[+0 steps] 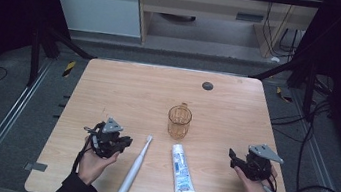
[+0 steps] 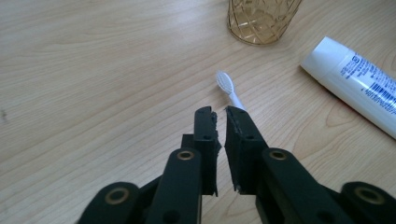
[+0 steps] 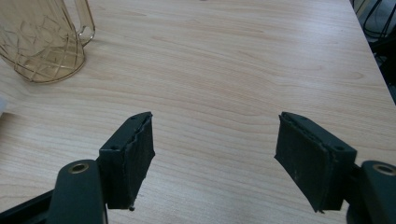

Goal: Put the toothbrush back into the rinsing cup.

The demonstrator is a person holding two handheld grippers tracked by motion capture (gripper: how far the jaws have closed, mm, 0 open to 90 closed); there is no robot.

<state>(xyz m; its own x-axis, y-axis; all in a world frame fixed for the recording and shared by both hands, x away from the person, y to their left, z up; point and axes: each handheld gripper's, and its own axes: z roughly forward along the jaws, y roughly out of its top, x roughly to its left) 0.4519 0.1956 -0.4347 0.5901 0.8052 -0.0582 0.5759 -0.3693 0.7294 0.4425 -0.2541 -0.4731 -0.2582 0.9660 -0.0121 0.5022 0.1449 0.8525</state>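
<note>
The left gripper (image 1: 124, 142), jaws slightly parted and empty, is held just left of the toothbrush (image 1: 133, 170), while the right gripper (image 1: 232, 157), jaws wide apart, is held well right of it.

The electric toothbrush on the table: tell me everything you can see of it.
The electric toothbrush is white or pale grey, plastic by its look, with a thick handle tapering to a thin neck and a small white bristle head. It lies flat on the wooden table, head pointing toward the amber glass mug, handle near the person's edge. It sits between the left claw and the toothpaste tube; nothing grips it.
</note>
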